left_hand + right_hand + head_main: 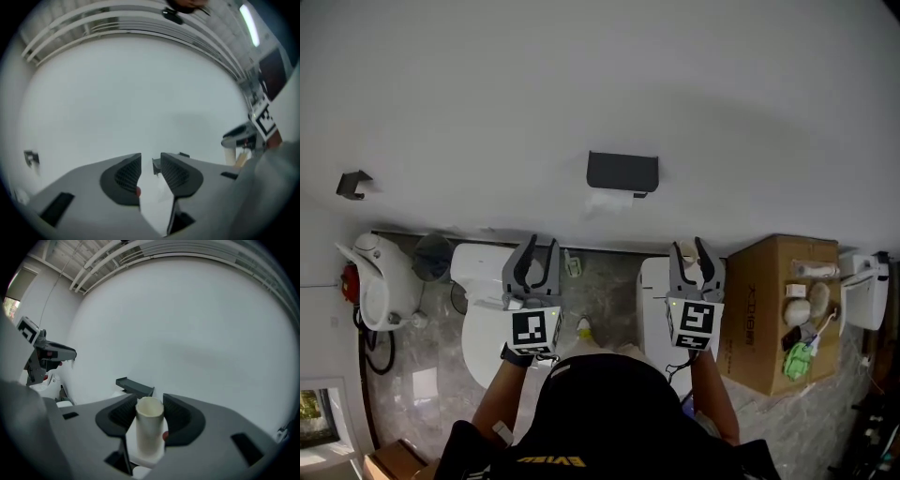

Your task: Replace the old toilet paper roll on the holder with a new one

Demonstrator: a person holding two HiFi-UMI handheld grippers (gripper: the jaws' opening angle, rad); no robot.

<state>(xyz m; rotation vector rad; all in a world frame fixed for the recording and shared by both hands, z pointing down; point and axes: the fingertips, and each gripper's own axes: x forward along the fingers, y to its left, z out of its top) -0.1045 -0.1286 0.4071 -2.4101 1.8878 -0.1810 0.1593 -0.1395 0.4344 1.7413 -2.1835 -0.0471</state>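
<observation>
The black paper holder (622,172) hangs on the white wall with a strip of white paper (609,200) showing under it. My right gripper (689,251) is shut on an empty cardboard tube (687,256), held upright below and to the right of the holder. In the right gripper view the tube (149,427) stands between the pads, with the holder (135,386) just beyond. My left gripper (539,251) is below and left of the holder. Its jaws (151,164) stand a narrow gap apart with nothing between them, and the holder (156,165) shows through the gap.
A white toilet (483,323) sits under my left gripper, with a grey bin (434,255) and a white appliance (380,277) further left. A cardboard box (764,319) at the right carries white rolls (797,309) and small items. A small black hook (353,184) is on the wall.
</observation>
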